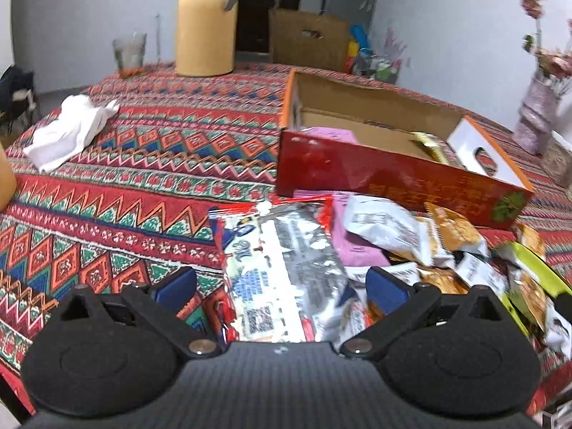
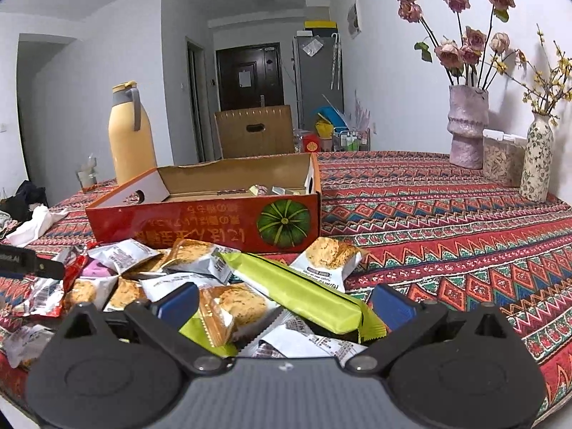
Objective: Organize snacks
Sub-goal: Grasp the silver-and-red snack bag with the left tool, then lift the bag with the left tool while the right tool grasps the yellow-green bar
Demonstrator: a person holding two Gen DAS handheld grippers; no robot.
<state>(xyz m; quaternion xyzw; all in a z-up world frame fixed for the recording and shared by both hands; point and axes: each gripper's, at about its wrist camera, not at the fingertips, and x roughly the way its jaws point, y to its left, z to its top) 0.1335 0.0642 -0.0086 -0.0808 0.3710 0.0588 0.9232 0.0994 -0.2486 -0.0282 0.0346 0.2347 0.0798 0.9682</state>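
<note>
Left gripper (image 1: 280, 287): jaws spread wide, nothing between the blue pads, hanging over a long silver-and-red snack packet (image 1: 282, 268) that lies flat on the counter (image 1: 143, 178). Counter is covered in a red patterned cloth. Right gripper (image 2: 284, 302): jaws also wide apart, gripping nothing, positioned over the snack pile (image 2: 200, 286). A lime green packet (image 2: 296, 289) lies diagonally across the top of the pile, between the right pads but not pinched. Under and around it sit white-and-orange cracker packets (image 2: 330, 255), a pink packet (image 2: 96, 268), and crumpled red-silver wrappers at the pile's left edge.

Red cardboard box (image 2: 203, 221) with a green pumpkin print sits just behind the pile, lid-less, open top, text on its front wall upside down. Pile touches the box's front wall. Inside the box: a few packets only, one pink (image 1: 329, 134) and one gold (image 1: 429, 144) in the left view, small ones along the far right corner in the right view. Most of the box floor is bare cardboard.

Elsewhere on the counter: yellow thermos jug (image 2: 130, 136) behind the box at left, a glass (image 1: 129, 53) near it, crumpled white tissue (image 1: 71, 127) well apart to the left, pink vase with dried roses (image 2: 468, 128), floral vase (image 2: 536, 157), clear container between them. Brown carton (image 2: 255, 132) beyond the counter's far edge.
</note>
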